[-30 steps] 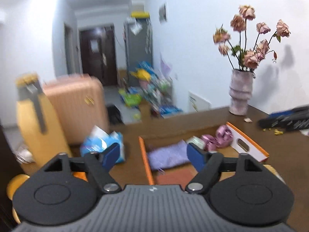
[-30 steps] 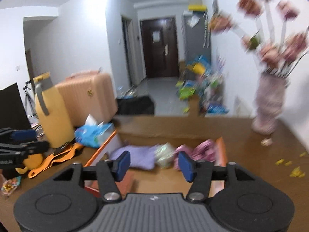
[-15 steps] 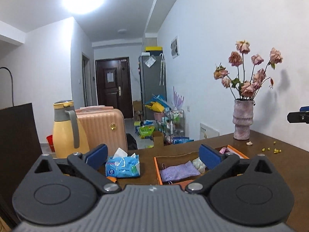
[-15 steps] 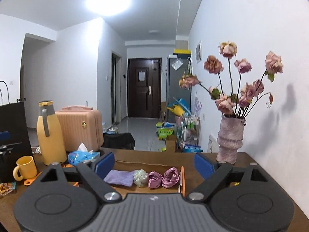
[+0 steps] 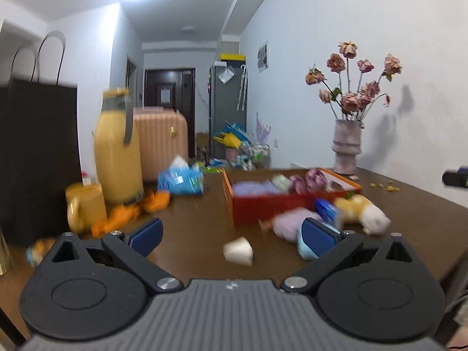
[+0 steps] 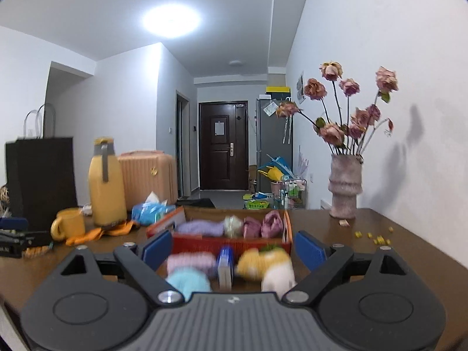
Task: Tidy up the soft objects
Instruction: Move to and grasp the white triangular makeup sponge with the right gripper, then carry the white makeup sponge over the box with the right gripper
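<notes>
Orange box (image 6: 288,228) lay lengthwise across the table; blurry plush toys (image 6: 264,264) sat just before it. Left gripper (image 5: 231,235) and right gripper (image 6: 232,250) were spread, empty, having just opened.

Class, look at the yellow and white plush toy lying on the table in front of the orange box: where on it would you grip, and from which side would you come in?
Grip the yellow and white plush toy across its yellow middle, probably coming level from the near side, opposite the orange box. It lies on its side, and that part looks narrower than the open right tool. The blue and white packet stands close on its left, so keep clear of that.
</notes>
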A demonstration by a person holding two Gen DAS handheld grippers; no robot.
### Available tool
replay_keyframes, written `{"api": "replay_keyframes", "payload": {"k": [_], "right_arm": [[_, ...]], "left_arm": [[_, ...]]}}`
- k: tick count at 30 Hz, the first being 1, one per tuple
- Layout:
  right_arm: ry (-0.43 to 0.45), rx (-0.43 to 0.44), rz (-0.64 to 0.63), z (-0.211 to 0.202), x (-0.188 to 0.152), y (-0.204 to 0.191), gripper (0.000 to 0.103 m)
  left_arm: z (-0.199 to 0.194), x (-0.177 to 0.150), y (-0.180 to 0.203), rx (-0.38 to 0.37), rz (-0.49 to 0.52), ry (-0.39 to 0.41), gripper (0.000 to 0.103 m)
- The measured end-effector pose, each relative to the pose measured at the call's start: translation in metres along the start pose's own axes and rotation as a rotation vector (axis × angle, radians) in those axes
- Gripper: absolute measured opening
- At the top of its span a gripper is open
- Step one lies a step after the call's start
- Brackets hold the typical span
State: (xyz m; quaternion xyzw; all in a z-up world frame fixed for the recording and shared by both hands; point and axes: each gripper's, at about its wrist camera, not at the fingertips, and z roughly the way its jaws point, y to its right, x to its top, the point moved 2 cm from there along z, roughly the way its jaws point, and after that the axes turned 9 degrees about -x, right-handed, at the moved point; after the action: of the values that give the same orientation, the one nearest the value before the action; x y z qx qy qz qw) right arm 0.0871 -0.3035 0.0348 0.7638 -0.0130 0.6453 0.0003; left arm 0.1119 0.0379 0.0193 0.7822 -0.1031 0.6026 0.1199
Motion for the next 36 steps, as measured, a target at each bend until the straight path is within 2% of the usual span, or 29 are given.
{"api": "replay_keyframes", "payload": {"k": [3, 5, 9, 14, 18, 20, 27, 30, 31, 32, 36], "right_arm": [[-0.07, 0.035, 0.074, -0.014, -0.027, 0.002, 0.093], [-0.089, 0.066, 0.055, -0.012, -0.033, -0.002, 0.093], [-0.082, 0.05, 0.015, 0.0, -0.036, -0.014, 0.092], [-0.125, 0.087, 0.004, 0.026, -0.038, -0.022, 0.091], [-0.158, 0.117, -0.035, 0.065, -0.028, -0.039, 0.089], [-0.164, 0.137, -0.07, 0.09, -0.019, -0.053, 0.089], [-0.275, 0.226, -0.188, 0.214, 0.0, -0.118, 0.082], [-0.335, 0.238, -0.234, 0.263, -0.004, -0.143, 0.082], [-0.363, 0.239, -0.244, 0.277, -0.007, -0.15, 0.082], [-0.389, 0.242, -0.253, 0.29, -0.011, -0.156, 0.08], [-0.465, 0.208, -0.255, 0.323, -0.025, -0.165, 0.077]], "left_arm": [[-0.008, -0.016, 0.005, -0.031, -0.033, -0.038, 0.103], [-0.005, -0.02, 0.012, -0.039, 0.012, -0.051, 0.103], [0.016, -0.024, 0.019, -0.02, 0.041, -0.073, 0.103], [0.049, -0.035, 0.012, -0.01, 0.011, -0.148, 0.103], [0.086, -0.033, -0.006, 0.007, -0.017, -0.195, 0.101], [0.111, -0.029, -0.016, 0.024, -0.029, -0.234, 0.094], [0.179, -0.027, -0.031, -0.052, 0.011, -0.318, 0.077], [0.197, -0.029, -0.041, -0.084, -0.02, -0.354, 0.061], [0.202, -0.029, -0.045, -0.099, -0.037, -0.373, 0.048], [0.207, -0.031, -0.05, -0.119, -0.055, -0.395, 0.04], [0.209, -0.027, -0.062, -0.162, -0.084, -0.382, 0.035]]}}
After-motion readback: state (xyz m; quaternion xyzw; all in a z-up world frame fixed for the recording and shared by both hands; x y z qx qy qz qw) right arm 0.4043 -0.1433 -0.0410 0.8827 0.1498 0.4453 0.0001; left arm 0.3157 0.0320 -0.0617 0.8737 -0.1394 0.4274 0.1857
